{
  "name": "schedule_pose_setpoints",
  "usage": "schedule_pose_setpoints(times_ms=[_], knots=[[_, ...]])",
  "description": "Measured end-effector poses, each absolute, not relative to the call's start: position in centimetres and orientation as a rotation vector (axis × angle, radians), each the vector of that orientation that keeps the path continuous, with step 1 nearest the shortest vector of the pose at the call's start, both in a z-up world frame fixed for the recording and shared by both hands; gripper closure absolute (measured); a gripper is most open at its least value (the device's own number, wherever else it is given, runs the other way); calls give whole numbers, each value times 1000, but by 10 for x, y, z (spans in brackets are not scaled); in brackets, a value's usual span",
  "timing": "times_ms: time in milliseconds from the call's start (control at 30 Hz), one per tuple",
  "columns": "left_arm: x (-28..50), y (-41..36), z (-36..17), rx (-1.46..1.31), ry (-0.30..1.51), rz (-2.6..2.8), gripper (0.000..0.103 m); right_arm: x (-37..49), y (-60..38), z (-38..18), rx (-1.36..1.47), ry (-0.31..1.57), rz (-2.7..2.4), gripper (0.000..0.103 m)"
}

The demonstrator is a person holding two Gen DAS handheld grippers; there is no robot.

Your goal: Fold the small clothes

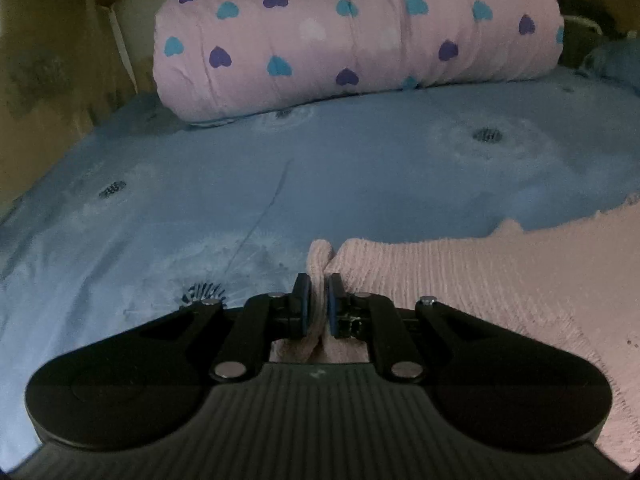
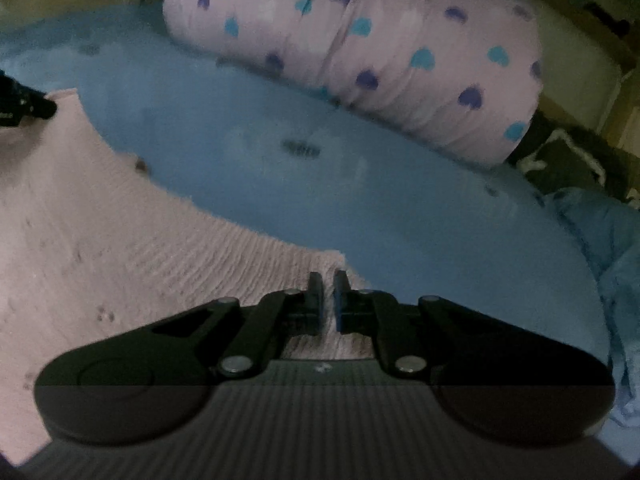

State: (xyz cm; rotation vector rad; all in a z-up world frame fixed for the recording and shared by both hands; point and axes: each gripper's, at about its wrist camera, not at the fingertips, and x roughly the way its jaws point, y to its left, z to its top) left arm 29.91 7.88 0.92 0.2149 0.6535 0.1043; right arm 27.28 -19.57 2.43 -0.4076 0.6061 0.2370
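On the blue bedsheet (image 1: 360,184) I'm clamping my left gripper (image 1: 318,300) on a bunched corner of the pink knit garment (image 1: 500,280) while my right gripper (image 2: 328,300) is pinching its opposite corner. It's looking soft, light and stretchy, so I'm judging corners the best hold, with the heart-print duvet roll (image 1: 360,32) lying beyond.

Between the pink ribbed garment (image 1: 460,276) and the heart-print rolled duvet (image 1: 352,36) the blue bedsheet (image 1: 320,176) lay bare, while crumpled blue fabric (image 2: 600,224) crowded the duvet's right end.
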Motion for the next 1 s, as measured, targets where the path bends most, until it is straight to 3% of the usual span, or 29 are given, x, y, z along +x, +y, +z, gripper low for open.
schedule_pose_setpoints(times_ms=[133, 200, 267, 367, 733, 1000], knots=[[297, 78, 18, 234, 689, 89, 87, 273, -193, 25, -442, 638, 236, 90], [290, 78, 25, 242, 702, 80, 77, 268, -195, 32, -427, 641, 223, 81], [283, 79, 35, 245, 705, 98, 49, 262, -202, 42, -355, 640, 214, 65], [262, 79, 54, 234, 690, 104, 34, 244, -221, 61, -217, 611, 213, 51], [162, 57, 113, 148, 777, -1, 17, 143, -285, 106, 24, 543, 132, 50], [118, 59, 88, 14, 771, -33, 15, 100, -308, 78, 193, 591, 18, 50]])
